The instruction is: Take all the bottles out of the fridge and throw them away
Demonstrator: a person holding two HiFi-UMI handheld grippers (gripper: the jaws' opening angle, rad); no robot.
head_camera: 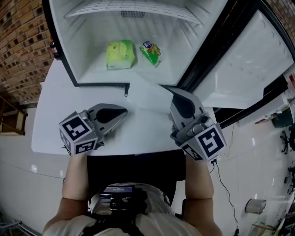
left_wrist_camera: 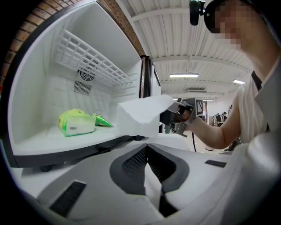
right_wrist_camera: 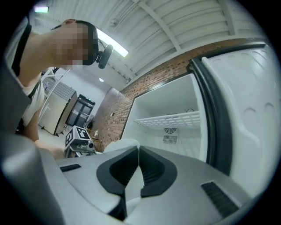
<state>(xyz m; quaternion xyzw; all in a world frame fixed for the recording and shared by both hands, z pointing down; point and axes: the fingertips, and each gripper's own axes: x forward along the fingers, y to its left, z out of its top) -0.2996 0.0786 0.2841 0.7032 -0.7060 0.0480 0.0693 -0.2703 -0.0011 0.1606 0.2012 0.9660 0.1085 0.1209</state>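
Observation:
No bottle shows in any view. The open fridge holds a yellow-green packet and a green snack bag on its floor. In front of it, my left gripper and right gripper point toward each other. A thin white sheet stretches between them; whether it is paper or plastic I cannot tell. Each gripper's jaws are closed with a sliver of that sheet pinched between them.
The fridge door hangs open at the right. A white wire shelf sits high inside the fridge. A white flat surface lies under the grippers. A brick wall stands left; cables trail on the floor at the right.

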